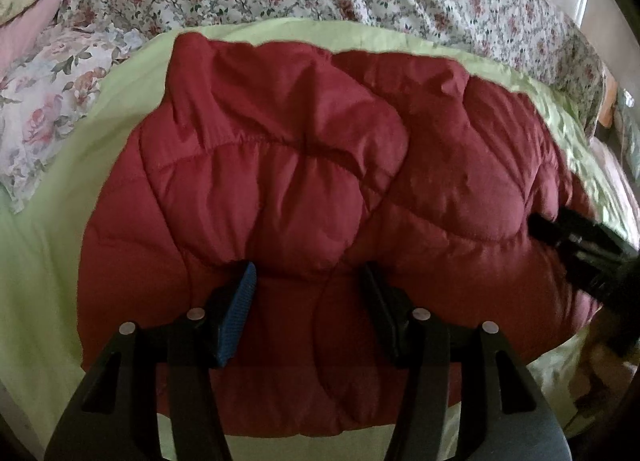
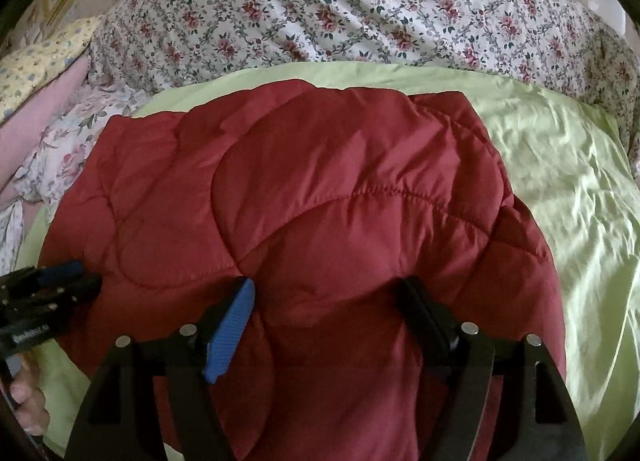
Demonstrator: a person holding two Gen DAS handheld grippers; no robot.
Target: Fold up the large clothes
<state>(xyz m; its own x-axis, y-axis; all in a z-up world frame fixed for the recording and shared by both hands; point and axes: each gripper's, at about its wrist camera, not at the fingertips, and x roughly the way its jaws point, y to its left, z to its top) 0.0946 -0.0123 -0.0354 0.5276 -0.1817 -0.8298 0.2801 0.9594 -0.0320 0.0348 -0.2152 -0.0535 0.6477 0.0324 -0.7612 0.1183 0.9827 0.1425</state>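
Observation:
A dark red quilted padded garment (image 1: 304,181) lies folded in a thick bundle on a light green sheet (image 1: 44,261). It also fills the middle of the right wrist view (image 2: 320,213). My left gripper (image 1: 308,273) is open, its jaws spread over the near part of the bundle, holding nothing. My right gripper (image 2: 326,289) is open too, jaws spread over the bundle's near right part. The right gripper shows at the right edge of the left wrist view (image 1: 576,237). The left gripper shows at the left edge of the right wrist view (image 2: 52,281).
A floral bedspread (image 2: 360,13) covers the far side of the bed. Floral and pink pillows (image 1: 48,109) lie at the left. The green sheet (image 2: 568,181) stretches wrinkled to the right of the garment. A hand (image 2: 28,401) shows at the lower left.

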